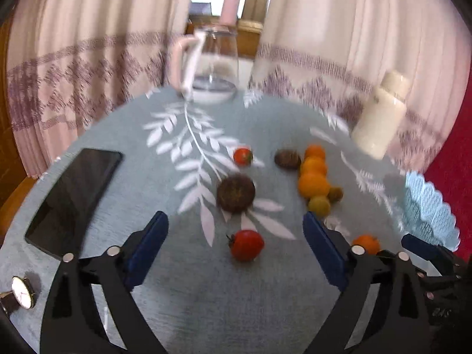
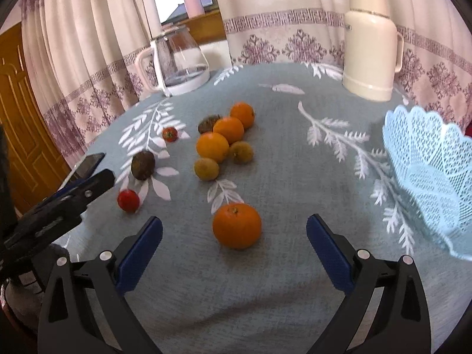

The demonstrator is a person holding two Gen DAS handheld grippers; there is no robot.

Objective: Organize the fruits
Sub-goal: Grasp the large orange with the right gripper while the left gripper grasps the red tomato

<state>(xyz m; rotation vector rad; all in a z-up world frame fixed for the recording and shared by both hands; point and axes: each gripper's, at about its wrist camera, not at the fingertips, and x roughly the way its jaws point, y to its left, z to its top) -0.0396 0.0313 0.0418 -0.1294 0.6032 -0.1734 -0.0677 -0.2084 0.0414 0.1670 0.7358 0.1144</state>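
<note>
Fruit lies loose on the grey-blue tablecloth. My left gripper [image 1: 236, 230] is open, with a red tomato [image 1: 246, 244] between its fingers on the cloth and a brown round fruit [image 1: 236, 193] just beyond. My right gripper [image 2: 234, 230] is open around a single orange [image 2: 237, 225] that rests on the cloth. Farther off lie a cluster of oranges [image 2: 225, 135], small green-yellow fruits [image 2: 206, 168], another brown fruit [image 2: 143, 164] and two tomatoes [image 2: 128, 200]. A light blue lace basket [image 2: 430, 171] stands at the right. The left gripper also shows in the right wrist view [image 2: 88, 185].
A glass kettle [image 2: 177, 62] and a cream thermos [image 2: 370, 44] stand at the table's far edge before the curtains. A black phone [image 1: 73, 197] and a wristwatch [image 1: 20, 293] lie at the left. A wooden door [image 2: 26, 135] is beyond the left edge.
</note>
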